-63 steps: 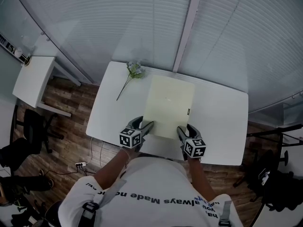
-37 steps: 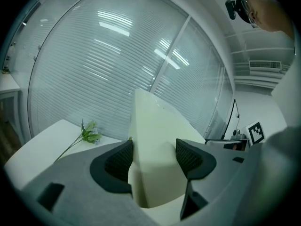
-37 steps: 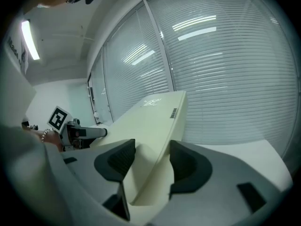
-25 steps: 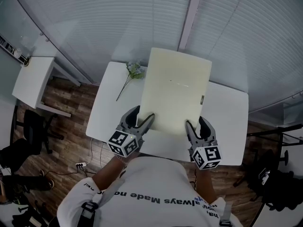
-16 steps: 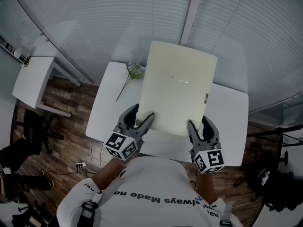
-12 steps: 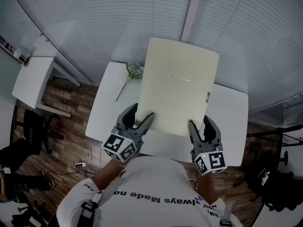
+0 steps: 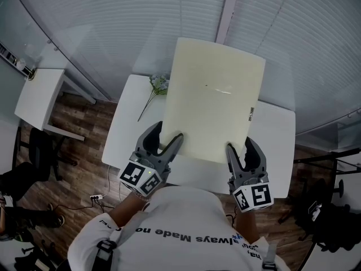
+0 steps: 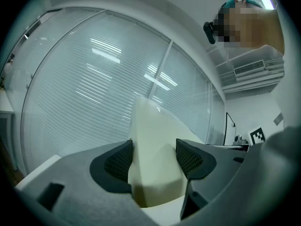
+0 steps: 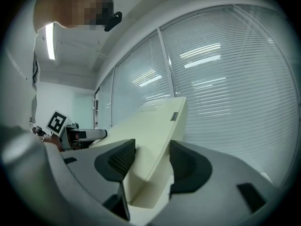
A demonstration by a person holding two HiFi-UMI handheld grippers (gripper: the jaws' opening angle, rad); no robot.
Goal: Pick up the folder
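Cream-coloured folder [image 7: 217, 97], held flat and face-up in the air above a white table [image 7: 273, 151], clear of the tabletop. Its long axis runs straight away from the person: the short near edge lies between the two grippers, and the far edge points at the window blinds [image 7: 113, 27], overlapping the table's far edge in the head view. A small dark tab [image 7: 249, 116] sits on the folder's right long edge.

Left gripper [image 7: 166, 135] is clenched on the near left corner. In the left gripper view the sheet fills the gap between the two dark ribbed pads [image 8: 118, 160] and bows slightly upward beyond them. Right gripper [image 7: 241, 147] is clenched on the near right corner. In the right gripper view the folder passes slantwise between the pads, its tabbed edge running off toward the blinds. Both grippers point roughly level, side by side, with the folder's width between them.

Surroundings: a thin-stemmed flower sprig [image 7: 158, 86] lies on the table at its far left, just beside the folder's left edge as seen from the head view. Nothing stands between the grippers and the folder. To the left of the table, on the wooden floor [image 7: 79, 123], are a smaller white side table [image 7: 39, 95], a black chair [image 7: 39, 151] and a power strip [image 7: 97, 196] with a trailing cable. More dark equipment stands at lower right, too indistinct to identify. The person's white printed shirt [image 7: 180, 230] fills the lower middle of the head view.
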